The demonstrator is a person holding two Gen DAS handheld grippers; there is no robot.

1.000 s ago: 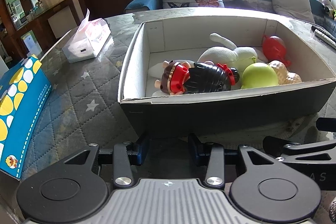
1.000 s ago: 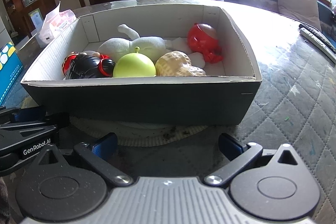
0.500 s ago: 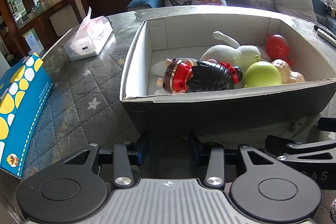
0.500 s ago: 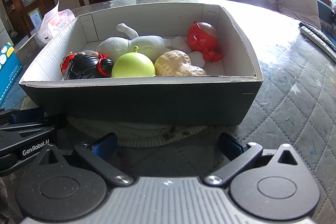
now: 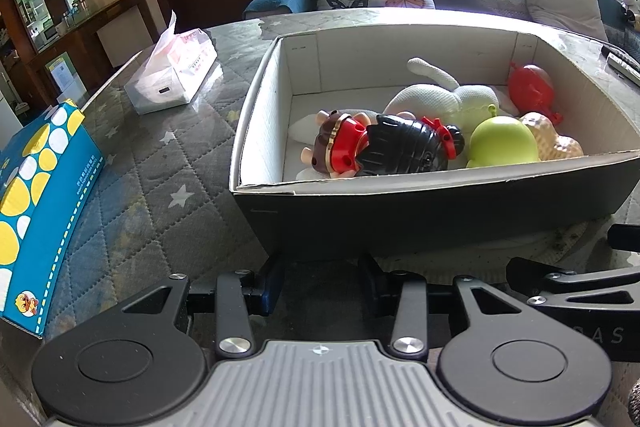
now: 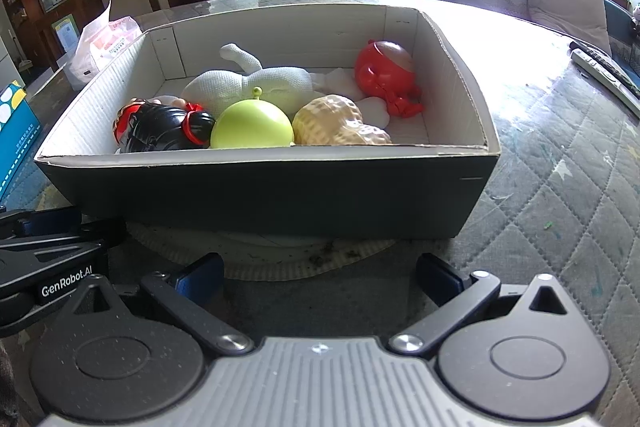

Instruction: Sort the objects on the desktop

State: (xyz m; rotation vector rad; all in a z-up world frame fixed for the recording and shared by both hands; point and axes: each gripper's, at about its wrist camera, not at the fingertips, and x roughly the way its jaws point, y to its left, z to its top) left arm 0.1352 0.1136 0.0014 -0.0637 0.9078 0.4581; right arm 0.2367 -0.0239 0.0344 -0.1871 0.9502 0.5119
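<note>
Across the middle of both views sits my cardboard box [image 5: 400, 211], full of toys: a doll [image 5: 384, 147], a green ball [image 6: 252, 126], a peanut toy [image 6: 336, 123], a white plush [image 6: 248, 83] and a red figure [image 6: 386, 75]. My left gripper [image 5: 322, 281] has narrow, empty jaws; my right gripper [image 6: 320, 277] has wide, empty jaws, low before it.

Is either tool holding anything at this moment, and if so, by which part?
Nothing is held. The left tool and right tool are both open and empty, in front of the box holding the toys.
</note>
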